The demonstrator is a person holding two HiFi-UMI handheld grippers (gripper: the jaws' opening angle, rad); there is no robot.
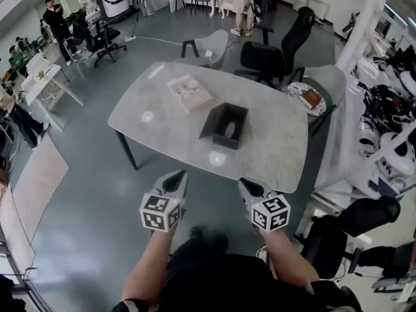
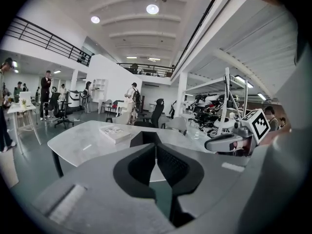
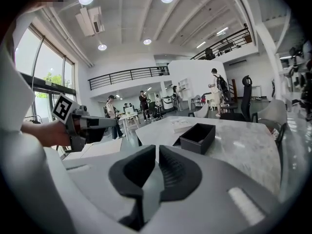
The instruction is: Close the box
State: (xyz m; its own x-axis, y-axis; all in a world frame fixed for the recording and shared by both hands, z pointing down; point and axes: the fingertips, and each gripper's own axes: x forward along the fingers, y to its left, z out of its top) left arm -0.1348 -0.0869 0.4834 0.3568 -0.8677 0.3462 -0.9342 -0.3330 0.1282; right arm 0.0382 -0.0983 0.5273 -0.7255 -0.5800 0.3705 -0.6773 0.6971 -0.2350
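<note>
A black open box [image 1: 225,125] stands near the middle of the grey table [image 1: 162,116], with a dark flap lying open on its left side. It also shows in the right gripper view as the black box [image 3: 198,137] ahead on the tabletop. In the left gripper view only the box's top edge [image 2: 144,136] peeks over the jaws. My left gripper [image 1: 174,177] and right gripper [image 1: 247,186] hover side by side just short of the table's near edge, both shut and empty. Each gripper shows in the other's view: the right gripper [image 2: 229,143], the left gripper [image 3: 90,124].
A flat pale book-like item [image 1: 189,92] lies on the table behind the box. Office chairs [image 1: 276,51] stand at the far side, one chair [image 1: 320,90] with things on its seat. Shelving with gear [image 1: 390,103] lines the right. People stand in the background.
</note>
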